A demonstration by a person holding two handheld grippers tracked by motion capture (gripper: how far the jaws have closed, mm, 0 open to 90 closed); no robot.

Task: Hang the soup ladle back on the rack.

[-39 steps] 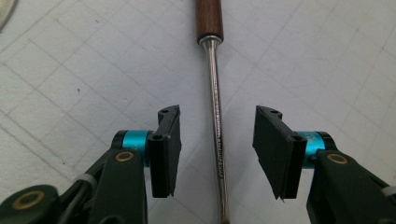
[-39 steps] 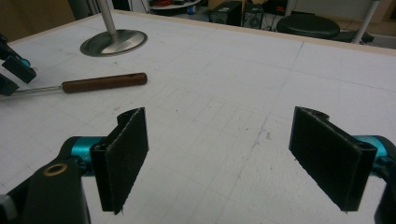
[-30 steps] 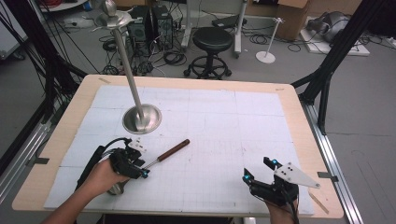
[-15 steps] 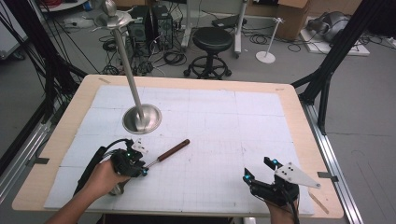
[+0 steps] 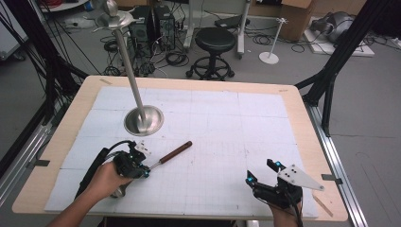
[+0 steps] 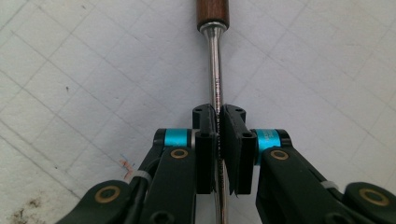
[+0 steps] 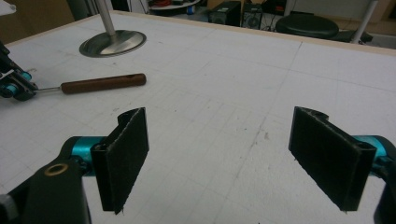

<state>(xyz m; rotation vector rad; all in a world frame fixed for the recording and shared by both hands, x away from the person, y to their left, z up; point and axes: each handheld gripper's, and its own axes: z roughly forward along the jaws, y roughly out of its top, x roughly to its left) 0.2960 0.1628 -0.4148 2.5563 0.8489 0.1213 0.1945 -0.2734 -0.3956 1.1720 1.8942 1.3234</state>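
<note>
Left gripper [image 5: 147,169] pinches the thin steel shank of a wooden-handled tool on the gridded white mat.

On the pale wooden table [image 5: 302,123] covered by the white gridded mat [image 5: 227,127], a tall polished steel stand with a round dished base [image 5: 143,120] rises at the far left; just nearer lies the slim tool with a dark brown wooden handle and bright metal rod [image 5: 174,152], flat on the mat. The left gripper's jaws, which have just been closing, are pressed onto the rod a little short of the handle. The right gripper [image 5: 263,173] rests well apart with its jaws spread, holding nothing. The tool looks light and rigid, but the smooth round shank could roll or slip; the wooden handle seems the surer hold.
</note>
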